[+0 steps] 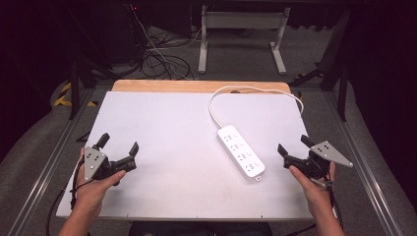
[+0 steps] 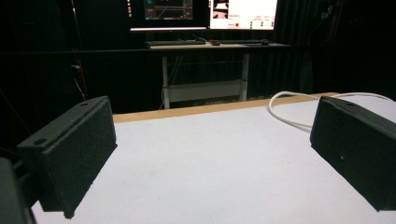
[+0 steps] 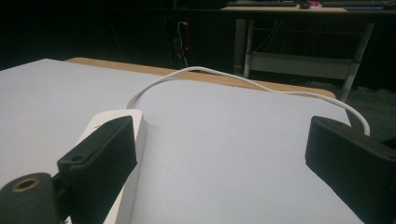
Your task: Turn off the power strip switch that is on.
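A white table (image 1: 162,142) with a wooden far edge carries a white power strip (image 1: 241,151) right of centre, its cable (image 1: 255,90) looping far.

A power strip (image 1: 241,151) lies on the counter (image 1: 167,147), right of centre. Its cable (image 1: 246,90) loops behind it toward the far edge. The left claw (image 1: 118,144) sits at the near left, the right claw (image 1: 293,146) just right of the strip.

Bare table (image 1: 162,147) left of power strip (image 1: 241,151)

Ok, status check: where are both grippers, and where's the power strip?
Left gripper open, empty, near left table edge. Right gripper open, empty, just right of power strip. Strip flat on table, cable looping back. Nothing between.
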A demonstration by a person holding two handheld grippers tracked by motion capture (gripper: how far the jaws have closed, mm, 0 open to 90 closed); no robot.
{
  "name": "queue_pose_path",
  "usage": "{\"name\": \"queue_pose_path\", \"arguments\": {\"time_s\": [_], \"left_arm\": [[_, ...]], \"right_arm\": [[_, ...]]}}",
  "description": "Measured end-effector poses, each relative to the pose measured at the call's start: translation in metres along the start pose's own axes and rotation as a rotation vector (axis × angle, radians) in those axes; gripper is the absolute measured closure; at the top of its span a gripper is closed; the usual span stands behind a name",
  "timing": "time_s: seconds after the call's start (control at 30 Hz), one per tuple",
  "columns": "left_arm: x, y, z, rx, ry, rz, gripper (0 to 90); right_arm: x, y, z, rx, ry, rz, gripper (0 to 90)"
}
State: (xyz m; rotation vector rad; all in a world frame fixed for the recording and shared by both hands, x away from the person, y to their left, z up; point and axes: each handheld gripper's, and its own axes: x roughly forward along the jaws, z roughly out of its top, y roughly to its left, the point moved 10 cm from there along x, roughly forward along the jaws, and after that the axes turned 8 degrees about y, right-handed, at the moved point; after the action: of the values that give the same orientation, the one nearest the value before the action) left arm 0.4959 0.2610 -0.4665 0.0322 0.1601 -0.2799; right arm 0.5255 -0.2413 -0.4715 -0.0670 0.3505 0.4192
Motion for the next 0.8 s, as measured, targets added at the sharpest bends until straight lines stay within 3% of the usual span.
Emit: {"name": "queue_pose_path", "arguments": {"time_s": [0.57,0.8], "left_arm": [[0.0028,-0.0017,0.0003,-0.003,0.003,-0.009,1.4],[0.0053,-0.0034,0.0013,0.002,0.001,-0.013,1.4]], "right_arm": [[-0.0024,-0.0031,-0.0019,0.006,0.005,-0.012,14.1],[-0.0047,-0.0069,-0.0031,0.019,0.012,-0.021,27.9]]}}
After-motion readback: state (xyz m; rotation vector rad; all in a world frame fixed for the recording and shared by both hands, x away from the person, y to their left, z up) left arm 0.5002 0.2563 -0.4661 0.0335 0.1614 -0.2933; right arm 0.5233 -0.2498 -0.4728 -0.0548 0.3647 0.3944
